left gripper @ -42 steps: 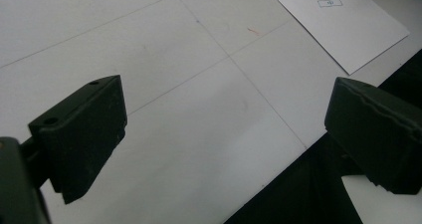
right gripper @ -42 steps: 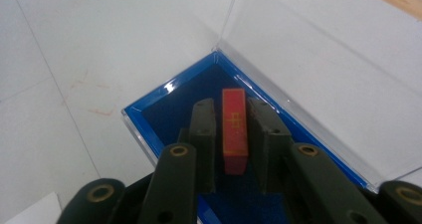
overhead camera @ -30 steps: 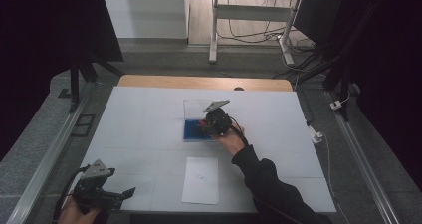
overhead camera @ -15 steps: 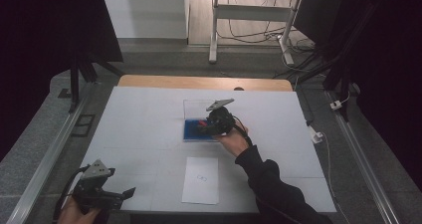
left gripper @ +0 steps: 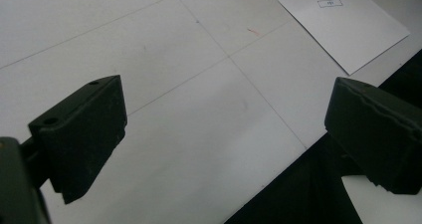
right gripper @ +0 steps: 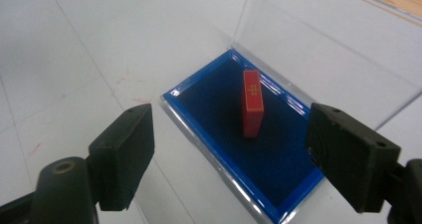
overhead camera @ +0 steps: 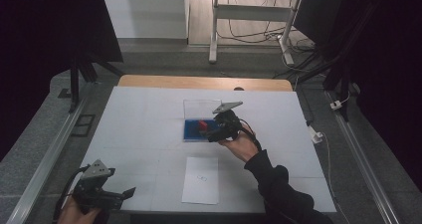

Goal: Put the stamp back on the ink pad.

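Observation:
A red block (right gripper: pixel 253 104) with a gold mark stands on its edge on the dark pad of a blue tray (right gripper: pixel 199 97), whose clear lid (right gripper: pixel 318 40) is tipped up behind it. My right gripper (right gripper: pixel 231 134) hovers just short of the block. Its jaws have just been opening and now stand wide, and no pad touches the block. In the high view the right gripper (overhead camera: pixel 211 133) sits at the right edge of the blue tray (overhead camera: pixel 190 130), with the red block (overhead camera: pixel 201 126) beside it. My left gripper (overhead camera: pixel 122 194) rests open near the table's front left corner, with nothing between its jaws (left gripper: pixel 224 129).
A white paper sheet (overhead camera: pixel 200 180) with a small printed mark lies near the front edge, between the two hands, and is also seen as the sheet (left gripper: pixel 338 20). The white table top (overhead camera: pixel 149 114) ends at a wooden strip (overhead camera: pixel 204 82) at the back. Metal rails run along both sides.
My right gripper has pulled back a little to the right and upward from the tray, leaving the red block standing free on the pad. The left hand has stayed put.

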Available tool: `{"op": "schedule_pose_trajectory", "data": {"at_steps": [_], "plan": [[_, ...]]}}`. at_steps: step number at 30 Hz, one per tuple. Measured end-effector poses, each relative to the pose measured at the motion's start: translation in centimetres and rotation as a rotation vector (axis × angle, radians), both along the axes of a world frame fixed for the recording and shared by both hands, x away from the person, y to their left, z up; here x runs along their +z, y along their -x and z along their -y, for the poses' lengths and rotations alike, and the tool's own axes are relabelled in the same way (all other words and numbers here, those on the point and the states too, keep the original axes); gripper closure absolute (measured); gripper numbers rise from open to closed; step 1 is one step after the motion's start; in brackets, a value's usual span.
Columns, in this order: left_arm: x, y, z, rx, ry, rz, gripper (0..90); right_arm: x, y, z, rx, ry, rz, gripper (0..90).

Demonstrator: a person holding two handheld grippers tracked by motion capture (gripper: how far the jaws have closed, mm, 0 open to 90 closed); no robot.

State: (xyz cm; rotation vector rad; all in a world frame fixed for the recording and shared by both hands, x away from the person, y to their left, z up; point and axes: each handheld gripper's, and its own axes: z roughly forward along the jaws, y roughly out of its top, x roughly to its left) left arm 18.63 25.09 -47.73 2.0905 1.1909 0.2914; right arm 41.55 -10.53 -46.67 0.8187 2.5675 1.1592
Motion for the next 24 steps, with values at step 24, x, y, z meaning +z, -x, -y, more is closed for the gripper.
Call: {"op": "schedule_pose_trajectory", "data": {"at_steps": [24], "plan": [[0.0,0.0,0.0,0.001,0.0,0.003,3.7,1.0,5.1,4.6,0.008,-0.059,-0.036,0.4]]}}
